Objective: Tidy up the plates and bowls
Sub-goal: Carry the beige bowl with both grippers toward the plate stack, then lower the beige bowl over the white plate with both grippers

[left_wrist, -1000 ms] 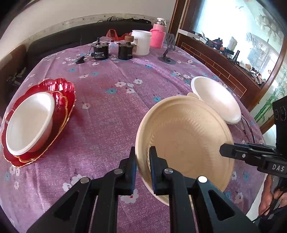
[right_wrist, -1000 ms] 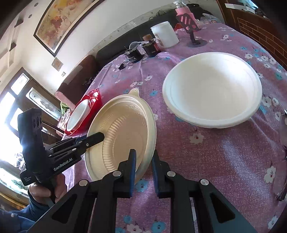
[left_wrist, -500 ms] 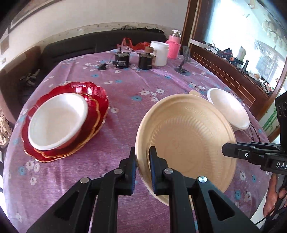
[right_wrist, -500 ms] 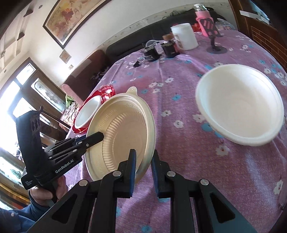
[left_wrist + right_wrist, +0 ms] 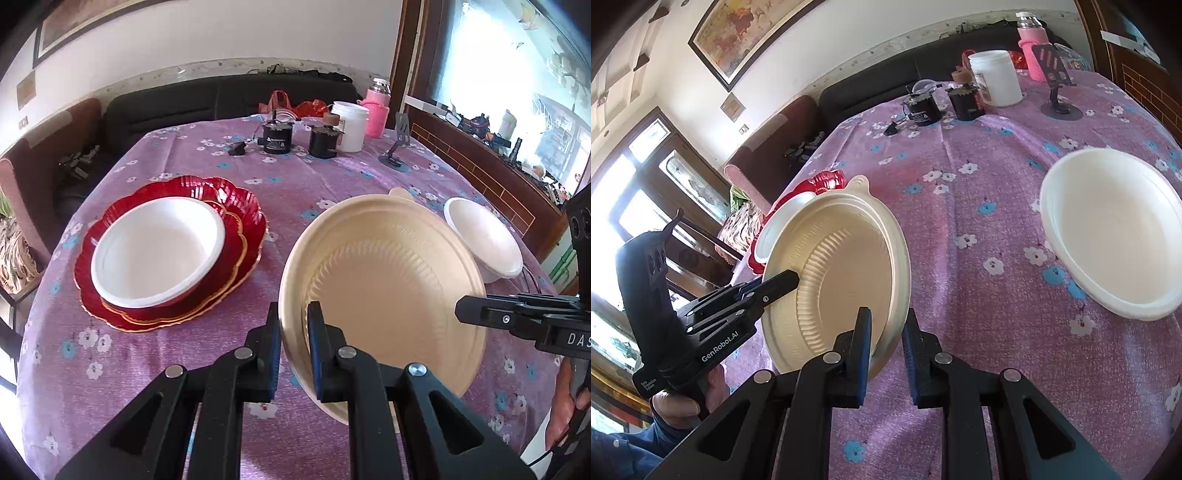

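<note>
A beige ribbed bowl (image 5: 388,295) is held tilted above the table by both grippers. My left gripper (image 5: 293,332) is shut on its near rim. My right gripper (image 5: 886,332) is shut on the opposite rim of the beige bowl (image 5: 842,273). In the left wrist view the right gripper's fingers (image 5: 480,314) reach in from the right. A white bowl (image 5: 155,251) sits on stacked red scalloped plates (image 5: 243,206) at the left. Another white bowl (image 5: 480,236) rests on the table at the right and shows in the right wrist view (image 5: 1115,229).
The round table has a purple flowered cloth (image 5: 295,177). At its far side stand two black jars (image 5: 279,138), a white tub (image 5: 349,125), a pink bottle (image 5: 376,110) and a phone stand (image 5: 397,147). A dark sofa (image 5: 184,107) lies behind.
Both grippers have lifted and pulled back with the beige bowl, so more of the table shows. The red plates and white bowls have not moved.
</note>
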Tool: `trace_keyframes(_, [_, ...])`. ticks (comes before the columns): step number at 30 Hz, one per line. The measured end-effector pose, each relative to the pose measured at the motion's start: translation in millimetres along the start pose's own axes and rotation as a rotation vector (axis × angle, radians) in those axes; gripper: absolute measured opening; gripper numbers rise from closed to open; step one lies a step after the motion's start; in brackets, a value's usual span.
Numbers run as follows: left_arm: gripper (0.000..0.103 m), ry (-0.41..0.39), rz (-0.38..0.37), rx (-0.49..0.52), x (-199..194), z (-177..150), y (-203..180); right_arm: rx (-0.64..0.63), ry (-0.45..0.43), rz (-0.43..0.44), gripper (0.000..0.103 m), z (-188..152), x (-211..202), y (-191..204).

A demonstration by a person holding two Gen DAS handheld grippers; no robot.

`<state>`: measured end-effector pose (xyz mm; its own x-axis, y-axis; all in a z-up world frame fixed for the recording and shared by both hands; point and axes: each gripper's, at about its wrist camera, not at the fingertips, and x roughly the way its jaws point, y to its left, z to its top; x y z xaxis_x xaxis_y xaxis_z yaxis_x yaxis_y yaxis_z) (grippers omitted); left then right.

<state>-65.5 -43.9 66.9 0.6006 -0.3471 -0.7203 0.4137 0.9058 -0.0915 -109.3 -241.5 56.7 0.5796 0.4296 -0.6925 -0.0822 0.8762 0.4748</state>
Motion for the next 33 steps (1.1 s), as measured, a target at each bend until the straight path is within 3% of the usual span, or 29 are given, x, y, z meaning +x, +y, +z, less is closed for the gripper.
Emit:
trace_keyframes(18, [0.013, -0.058, 0.061, -0.082, -20.2, 5.6, 43.9, -0.092, -0.013, 0.016, 0.019, 27.6, 21.0, 44.9])
trace_keyframes(33, [0.013, -0.111, 0.134, -0.188, -38.1, 24.7, 103.1, -0.151, -0.021, 0.09, 0.019, 64.0, 56.9, 90.8])
